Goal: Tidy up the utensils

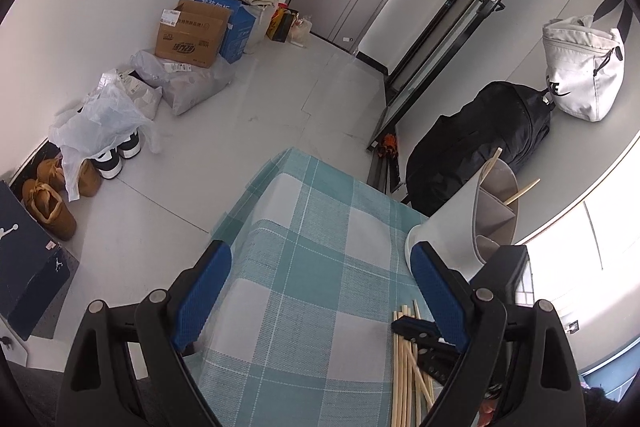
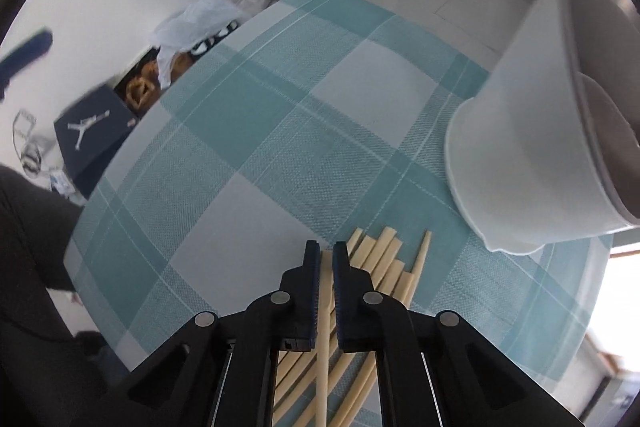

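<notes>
Several pale wooden chopsticks (image 2: pixel 378 259) lie in a loose pile on the teal checked tablecloth (image 2: pixel 280 115). My right gripper (image 2: pixel 326 253) points steeply down into the pile and is shut on one chopstick (image 2: pixel 325 315), which runs up between its blue pads. In the left wrist view the same pile of chopsticks (image 1: pixel 404 359) and the right gripper's black tip (image 1: pixel 418 329) show at the lower right. My left gripper (image 1: pixel 320 263) hovers open over the cloth with nothing between its fingers. A white divided utensil holder (image 1: pixel 452 235) stands to the right with two chopsticks in it.
The holder (image 2: pixel 532 147) looms close at the right in the right wrist view. Beyond the table's far edge lie cardboard boxes (image 1: pixel 192 35), plastic bags, shoes (image 1: pixel 52 203), a black backpack (image 1: pixel 476 143) and a white bag (image 1: pixel 584 75). A person's dark sleeve (image 2: pixel 32 227) is at the left.
</notes>
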Tool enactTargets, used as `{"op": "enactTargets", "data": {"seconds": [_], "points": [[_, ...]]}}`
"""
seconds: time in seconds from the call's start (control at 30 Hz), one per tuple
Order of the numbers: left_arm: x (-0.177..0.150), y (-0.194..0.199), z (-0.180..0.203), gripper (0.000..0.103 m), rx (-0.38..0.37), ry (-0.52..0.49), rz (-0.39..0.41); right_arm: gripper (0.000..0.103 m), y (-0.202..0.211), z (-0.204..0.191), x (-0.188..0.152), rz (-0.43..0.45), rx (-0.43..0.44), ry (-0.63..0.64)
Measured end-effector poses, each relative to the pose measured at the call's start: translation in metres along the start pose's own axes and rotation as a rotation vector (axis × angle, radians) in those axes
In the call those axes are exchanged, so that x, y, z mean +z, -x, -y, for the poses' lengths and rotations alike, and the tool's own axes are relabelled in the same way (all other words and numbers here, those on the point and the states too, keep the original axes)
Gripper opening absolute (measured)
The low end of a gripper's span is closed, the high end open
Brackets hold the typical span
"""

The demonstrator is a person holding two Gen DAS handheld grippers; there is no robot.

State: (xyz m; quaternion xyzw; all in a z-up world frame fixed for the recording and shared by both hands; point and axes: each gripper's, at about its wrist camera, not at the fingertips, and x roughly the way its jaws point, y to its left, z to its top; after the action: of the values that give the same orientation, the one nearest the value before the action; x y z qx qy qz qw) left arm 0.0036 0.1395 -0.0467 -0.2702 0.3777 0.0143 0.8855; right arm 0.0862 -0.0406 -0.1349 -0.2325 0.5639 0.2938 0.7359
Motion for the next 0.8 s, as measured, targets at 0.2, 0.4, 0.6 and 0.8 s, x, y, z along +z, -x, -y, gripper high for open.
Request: {"op": "enactTargets", "data": {"seconds": [0.2,0.4,0.6,0.8], "points": [[-0.005,-0.010,0.003,0.088,0.005,-0.019,-0.056,0.005,0.042,0.032,-0.010,0.154,0.064,-0.134],[-0.020,-0.028,0.020,0.088,0.014,-0.089,-0.156,0.005,0.082,0.055,-0.028,0.305,0.123,-0.251],[-0.049,-0.050,0.051,0.088,0.020,-0.234,-0.301,0.005,0.113,0.084,-0.053,0.454,0.217,-0.394],[-0.078,-0.067,0.074,0.088,0.084,-0.345,-0.399,0.005,0.129,0.108,-0.072,0.548,0.277,-0.465]]}}
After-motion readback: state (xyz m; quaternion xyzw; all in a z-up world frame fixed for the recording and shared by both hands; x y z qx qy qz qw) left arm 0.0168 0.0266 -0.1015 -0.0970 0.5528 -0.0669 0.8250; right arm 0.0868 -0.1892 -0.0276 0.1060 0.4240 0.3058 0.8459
